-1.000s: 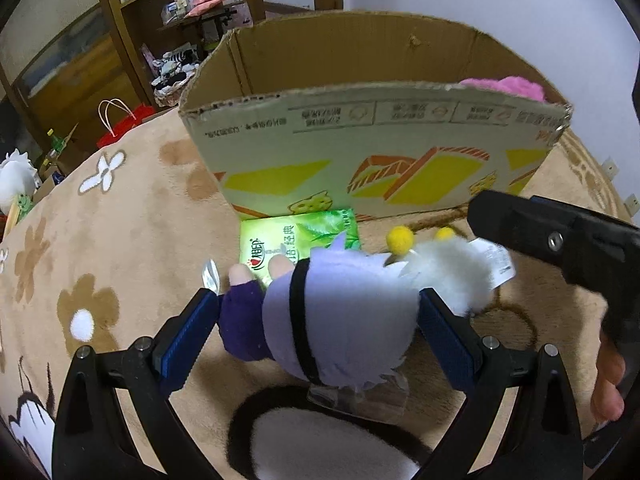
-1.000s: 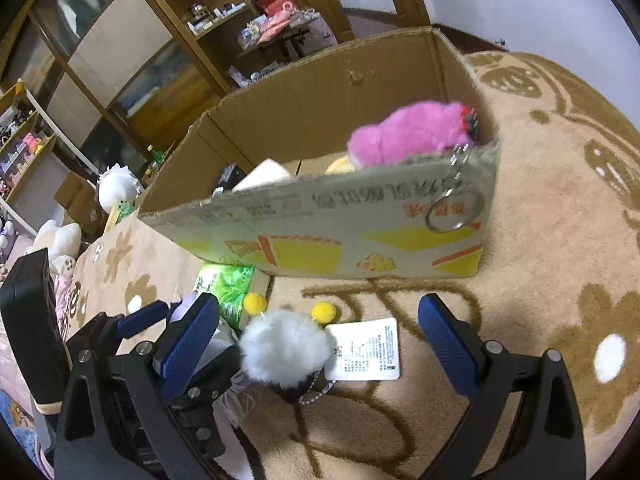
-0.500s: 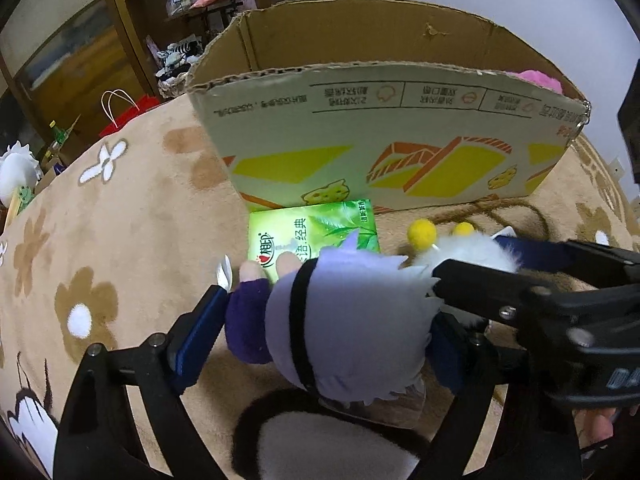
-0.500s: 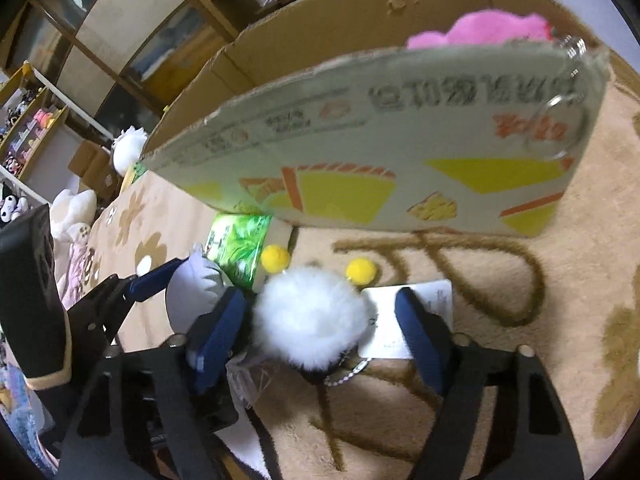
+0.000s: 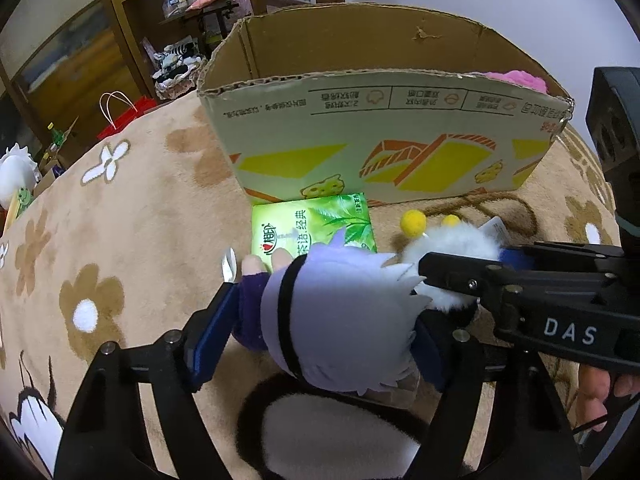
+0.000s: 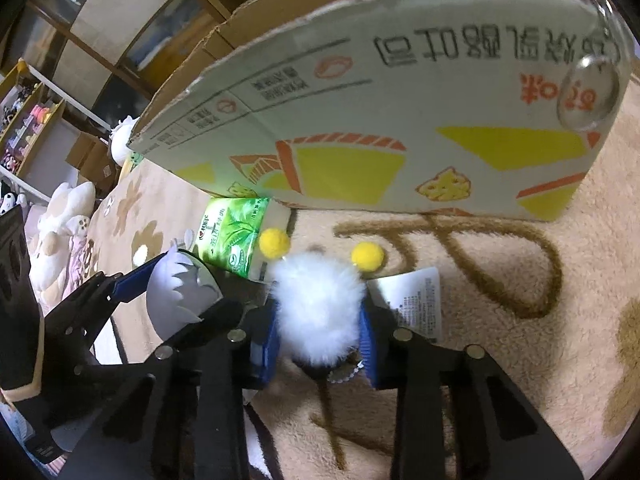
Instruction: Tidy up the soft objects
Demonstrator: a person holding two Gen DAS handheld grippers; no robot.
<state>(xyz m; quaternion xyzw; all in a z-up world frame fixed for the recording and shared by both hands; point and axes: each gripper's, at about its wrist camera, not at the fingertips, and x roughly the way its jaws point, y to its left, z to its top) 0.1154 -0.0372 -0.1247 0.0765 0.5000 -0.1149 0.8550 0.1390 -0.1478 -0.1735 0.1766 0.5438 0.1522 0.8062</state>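
Observation:
My left gripper [image 5: 320, 336] is shut on a lavender-haired plush doll [image 5: 340, 316] with a black band and purple sleeve, lying on the carpet. It also shows in the right wrist view [image 6: 180, 296]. My right gripper [image 6: 320, 332] is shut on a white fluffy pompom toy [image 6: 320, 308] with two yellow balls and a paper tag [image 6: 416, 300]. The pompom toy [image 5: 452, 248] lies just right of the doll. An open cardboard box [image 5: 380, 136] stands behind both, with a pink plush [image 5: 516, 80] inside.
A green tissue pack [image 5: 312, 228] lies between the doll and the box. The floor is a beige flower-patterned carpet [image 5: 120, 220]. Wooden shelves [image 5: 120, 20] and a red bag [image 5: 124, 120] stand far left. Plush toys [image 6: 60, 220] lie at the left.
My right gripper moved down and in around the pompom toy and closed on it. My left gripper closed on the doll. Both views came closer to the box.

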